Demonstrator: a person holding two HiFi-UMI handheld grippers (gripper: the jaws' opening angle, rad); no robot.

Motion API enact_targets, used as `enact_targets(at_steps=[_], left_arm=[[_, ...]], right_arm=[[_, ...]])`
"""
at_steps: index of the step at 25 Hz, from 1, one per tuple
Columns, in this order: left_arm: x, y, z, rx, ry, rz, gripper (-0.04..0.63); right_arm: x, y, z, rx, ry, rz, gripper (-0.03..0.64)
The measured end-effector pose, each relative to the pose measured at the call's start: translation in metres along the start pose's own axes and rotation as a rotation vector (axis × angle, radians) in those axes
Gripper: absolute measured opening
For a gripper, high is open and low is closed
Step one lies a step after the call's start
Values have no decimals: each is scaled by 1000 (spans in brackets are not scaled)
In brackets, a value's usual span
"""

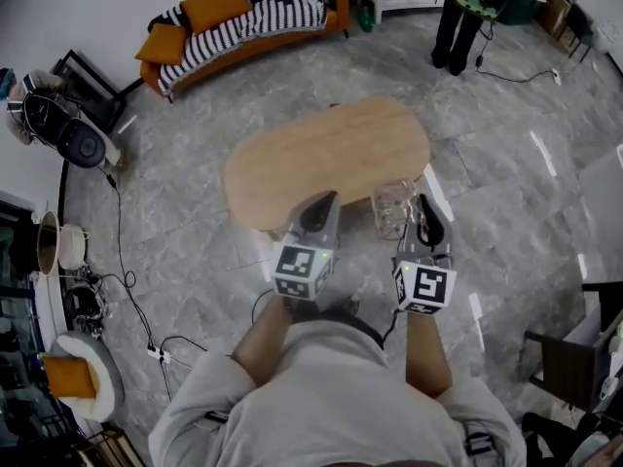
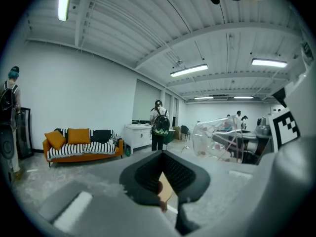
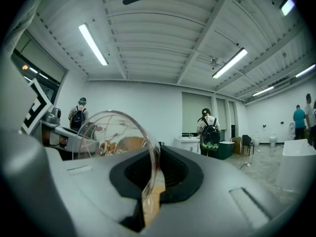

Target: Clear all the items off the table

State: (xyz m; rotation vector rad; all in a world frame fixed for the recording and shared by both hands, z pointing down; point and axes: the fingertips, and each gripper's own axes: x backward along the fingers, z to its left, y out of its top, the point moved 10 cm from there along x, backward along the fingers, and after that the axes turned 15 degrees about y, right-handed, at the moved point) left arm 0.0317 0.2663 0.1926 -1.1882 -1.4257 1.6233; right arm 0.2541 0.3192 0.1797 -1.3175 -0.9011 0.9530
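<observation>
The oval wooden worktop (image 1: 321, 159) looks bare apart from one clear drinking glass (image 1: 392, 207) at its near right edge, so the clearing appears to be on its last item. The right tongs (image 1: 425, 207) are clenched on that glass: in the right gripper view the tongs (image 3: 153, 181) pinch its thin wall, and the rim (image 3: 118, 132) curves up and away to the left. Whether the glass's base rests on the wood or hangs just clear of it cannot be told. The left tongs (image 1: 321, 202) are closed on nothing, their tips over the worktop's near edge just beside the glass. The left gripper view shows the pads (image 2: 165, 179) brought together, with the glass (image 2: 217, 137) off to the right. Both forearms reach straight forward from the body, side by side, marker cubes facing up. The next move probably calls for carrying the glass away from the worktop while keeping it level, with a firm yet gentle pinch, since the smooth wall could slip or crack
</observation>
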Motion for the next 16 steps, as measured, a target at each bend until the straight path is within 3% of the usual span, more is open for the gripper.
enact_targets(at_steps=[16], left_arm=[[-13, 9, -67, -41, -165, -10, 20]], right_arm=[[54, 9, -21, 29, -91, -37, 25]])
